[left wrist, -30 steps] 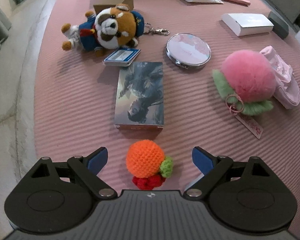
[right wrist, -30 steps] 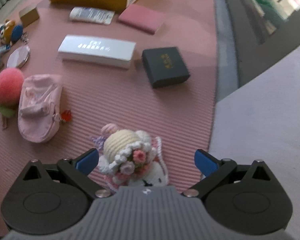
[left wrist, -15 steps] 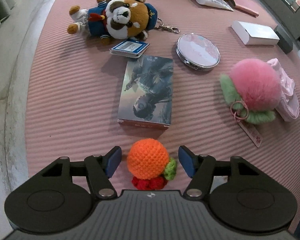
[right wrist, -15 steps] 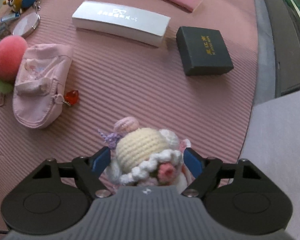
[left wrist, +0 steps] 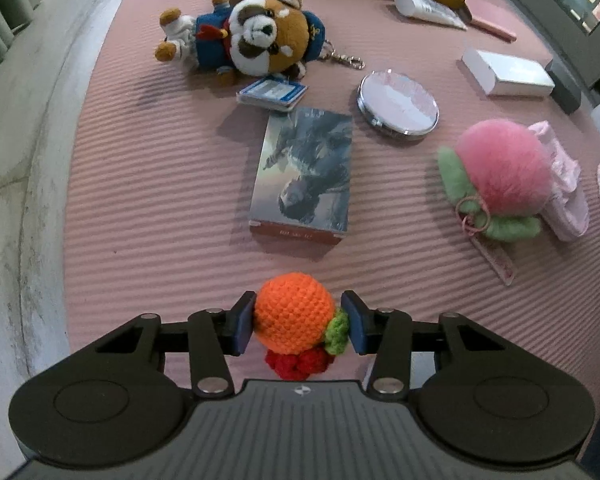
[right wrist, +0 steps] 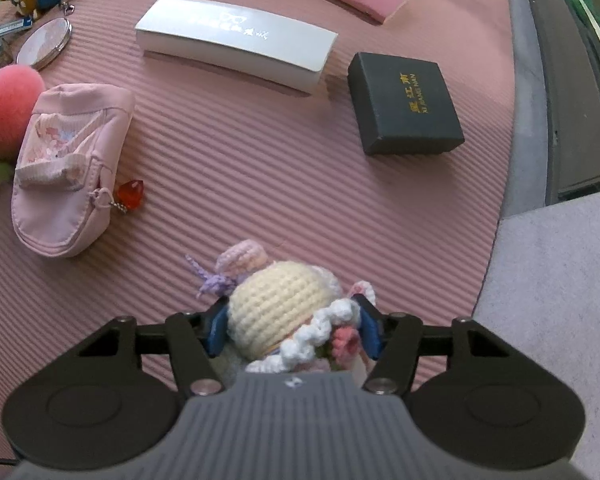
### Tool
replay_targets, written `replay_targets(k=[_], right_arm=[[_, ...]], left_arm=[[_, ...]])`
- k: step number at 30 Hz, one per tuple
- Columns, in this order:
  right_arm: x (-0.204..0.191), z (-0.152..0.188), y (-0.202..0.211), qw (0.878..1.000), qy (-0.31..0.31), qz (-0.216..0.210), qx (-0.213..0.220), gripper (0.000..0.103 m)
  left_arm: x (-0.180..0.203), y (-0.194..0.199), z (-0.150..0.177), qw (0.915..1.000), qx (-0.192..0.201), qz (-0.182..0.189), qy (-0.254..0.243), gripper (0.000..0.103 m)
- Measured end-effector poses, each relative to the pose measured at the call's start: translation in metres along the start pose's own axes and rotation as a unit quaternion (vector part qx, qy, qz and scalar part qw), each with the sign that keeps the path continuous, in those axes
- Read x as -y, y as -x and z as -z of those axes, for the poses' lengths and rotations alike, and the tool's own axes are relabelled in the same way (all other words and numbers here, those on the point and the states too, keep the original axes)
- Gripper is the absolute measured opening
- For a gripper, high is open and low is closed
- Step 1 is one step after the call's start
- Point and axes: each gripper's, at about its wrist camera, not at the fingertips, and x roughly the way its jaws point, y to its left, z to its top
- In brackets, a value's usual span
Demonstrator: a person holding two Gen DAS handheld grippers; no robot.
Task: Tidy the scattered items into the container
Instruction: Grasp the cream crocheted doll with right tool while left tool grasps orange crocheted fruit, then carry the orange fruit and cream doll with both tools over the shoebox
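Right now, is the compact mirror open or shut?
Shut. The compact mirror lies flat on the pink mat, lid down, only its patterned cover showing.

The black box [right wrist: 406, 103] carries gold lettering reading "XI JIANG NAN".

1. The crocheted orange [left wrist: 294, 312], round, with a green leaf at its right and a red knitted bit beneath, sits squarely between the left jaws, both pads touching it.
2. The crocheted doll [right wrist: 278, 314] (cream hat, white frill, pink flower) sits between the right jaws, apparently pressed on both sides; its body is mostly hidden.
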Motion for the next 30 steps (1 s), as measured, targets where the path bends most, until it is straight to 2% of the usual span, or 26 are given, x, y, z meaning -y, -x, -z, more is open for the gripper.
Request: replay_targets(k=[5, 11, 13, 17, 21, 25, 30], right_arm=[[0.005, 0.001, 0.011, 1.000, -0.008, -0.002, 0.001, 0.062], [0.008, -0.005, 0.040, 1.000, -0.013, -0.004, 0.014, 0.061], [0.009, -0.009, 0.052, 1.000, -0.011, -0.004, 0.021, 0.061], [0.012, -0.027, 0.070, 0.999, -0.003, -0.003, 0.035, 0.061], [0.011, -0.051, 0.099, 0.998, 0.019, 0.002, 0.060, 0.061], [0.009, -0.084, 0.135, 0.994, 0.051, 0.008, 0.094, 0.061], [0.007, -0.133, 0.182, 0.985, 0.091, 0.027, 0.145, 0.061]], left_arm=[[0.000, 0.016, -0.010, 0.9997, 0.021, 0.005, 0.009, 0.053], [-0.003, 0.049, -0.036, 0.9975, 0.065, 0.018, 0.021, 0.053], [-0.006, 0.059, -0.047, 0.9921, 0.091, 0.004, 0.086, 0.053], [-0.011, 0.079, -0.076, 0.9911, 0.118, -0.001, 0.061, 0.053], [-0.016, 0.097, -0.113, 0.9894, 0.141, 0.010, 0.034, 0.053], [-0.017, 0.112, -0.149, 0.9845, 0.168, 0.041, 0.031, 0.053], [-0.012, 0.125, -0.191, 0.9778, 0.204, 0.047, 0.003, 0.053]])
